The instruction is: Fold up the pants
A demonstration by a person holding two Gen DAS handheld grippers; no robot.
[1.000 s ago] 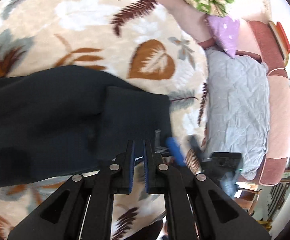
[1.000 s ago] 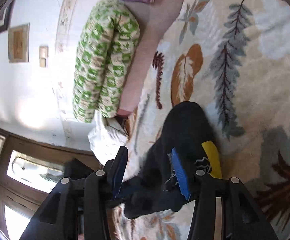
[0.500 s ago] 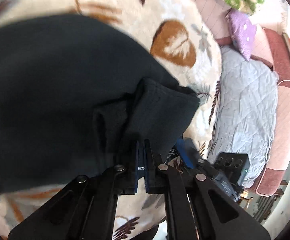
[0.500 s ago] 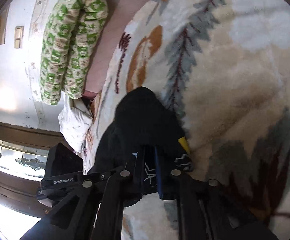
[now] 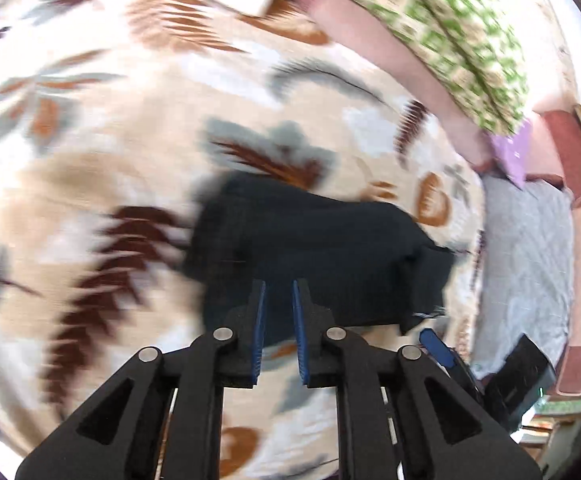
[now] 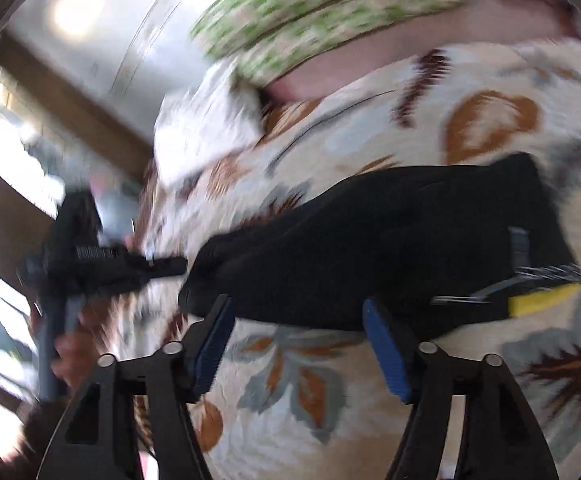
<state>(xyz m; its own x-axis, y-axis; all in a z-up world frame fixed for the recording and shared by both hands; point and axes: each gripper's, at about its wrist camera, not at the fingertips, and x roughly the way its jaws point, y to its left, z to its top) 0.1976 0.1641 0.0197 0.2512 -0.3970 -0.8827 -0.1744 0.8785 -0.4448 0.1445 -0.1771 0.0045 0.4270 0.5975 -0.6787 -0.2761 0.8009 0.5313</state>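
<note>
The left hand-held gripper (image 5: 277,312), black with blue ribbed pads, hangs over the near edge of the folded black fabric pants (image 5: 314,260). Its jaws have just been opening and now stand a narrow gap apart with nothing pinched between them; the dark cloth shows beyond the gap, and the pads (image 5: 259,322) do not press on it, so the garment is released. In the right wrist view the right hand-held gripper (image 6: 304,340) stands wide, its jaws also having just been opening, with only the blanket showing between the two blue pads (image 6: 386,354); it grasps nothing.

The pants lie as a compact dark bundle on the cream fleece blanket printed with brown, grey and rust leaves (image 5: 102,152) that covers the bed. In the right wrist view the bundle (image 6: 390,240) lies just beyond the fingertips, with a yellow patch and white stitched lettering (image 6: 542,300) at its right end. To its left the other gripper's black body (image 6: 90,256) shows, blurred, held by a person's hand (image 6: 70,356).

Along the far edge of the blanket lies a long green-and-cream patterned cushion (image 5: 450,28) on a pink band of bedding (image 5: 370,36). A small lilac pillow (image 5: 514,152) sits past the cushion's right end, and a grey quilted cover (image 5: 530,260) spreads to the right of the blanket. Both views are smeared by motion, so finer detail on the fabric cannot be made out.
</note>
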